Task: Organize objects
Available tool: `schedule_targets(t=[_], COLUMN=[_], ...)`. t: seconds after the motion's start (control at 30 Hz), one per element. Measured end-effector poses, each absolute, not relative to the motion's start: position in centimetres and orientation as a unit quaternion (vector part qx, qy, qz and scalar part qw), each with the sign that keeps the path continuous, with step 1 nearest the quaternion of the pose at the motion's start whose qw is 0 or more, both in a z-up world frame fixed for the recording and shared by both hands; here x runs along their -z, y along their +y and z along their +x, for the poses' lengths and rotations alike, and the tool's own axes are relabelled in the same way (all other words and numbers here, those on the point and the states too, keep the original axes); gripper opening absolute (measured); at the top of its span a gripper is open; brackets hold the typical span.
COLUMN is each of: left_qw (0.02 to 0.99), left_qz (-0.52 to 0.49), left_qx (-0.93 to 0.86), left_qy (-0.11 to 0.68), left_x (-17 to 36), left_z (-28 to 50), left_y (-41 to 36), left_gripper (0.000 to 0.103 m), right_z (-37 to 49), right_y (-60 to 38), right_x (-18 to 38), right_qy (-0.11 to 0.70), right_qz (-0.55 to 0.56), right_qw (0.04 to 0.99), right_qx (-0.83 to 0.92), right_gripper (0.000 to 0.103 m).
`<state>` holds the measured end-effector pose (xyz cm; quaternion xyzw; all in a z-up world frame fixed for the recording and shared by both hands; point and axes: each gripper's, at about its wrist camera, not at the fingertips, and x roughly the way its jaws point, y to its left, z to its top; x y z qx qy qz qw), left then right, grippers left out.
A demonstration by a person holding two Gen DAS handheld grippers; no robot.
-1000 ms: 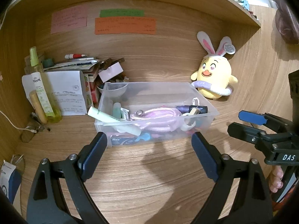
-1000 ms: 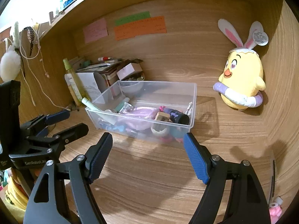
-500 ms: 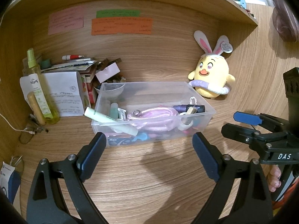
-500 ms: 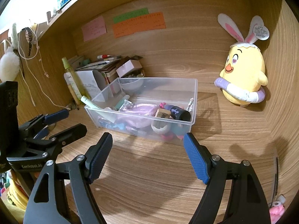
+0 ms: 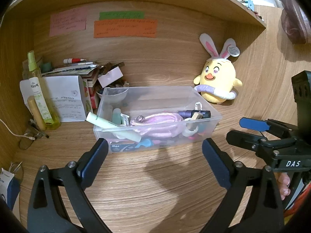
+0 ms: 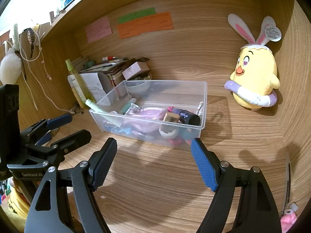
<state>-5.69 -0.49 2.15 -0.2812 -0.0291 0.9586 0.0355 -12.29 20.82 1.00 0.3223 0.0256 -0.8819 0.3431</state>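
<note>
A clear plastic bin stands on the wooden desk, filled with small items: a pink cord, a pale green tube leaning over its left rim, a dark purple bottle. My left gripper is open and empty, just in front of the bin. My right gripper is open and empty, in front of the bin's right part. It also shows in the left wrist view. The left gripper also shows in the right wrist view.
A yellow chick plush with bunny ears sits right of the bin against the wall. A green spray bottle, a white box and stacked papers and pens crowd the back left. Glasses lie at left.
Both grippers have drawn back and up a little from the bin, so it looks slightly farther. Both stay open and empty. Nothing in the bin has moved.
</note>
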Motion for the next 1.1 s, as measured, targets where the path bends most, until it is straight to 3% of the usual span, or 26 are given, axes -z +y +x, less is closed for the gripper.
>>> schedule_targets(t=[1.1], left_qw=[0.046], left_qz=[-0.296], left_qx=[-0.952], left_qy=[-0.067], left_x=[-1.82], left_z=[-5.53], left_y=[-0.95], left_gripper=[0.101], right_z=[-11.85], right_y=[20.62], right_x=[-0.62], right_qy=[0.030], right_qz=[0.328], right_qw=[0.349], right_qx=[0.877], right_gripper=[0.076])
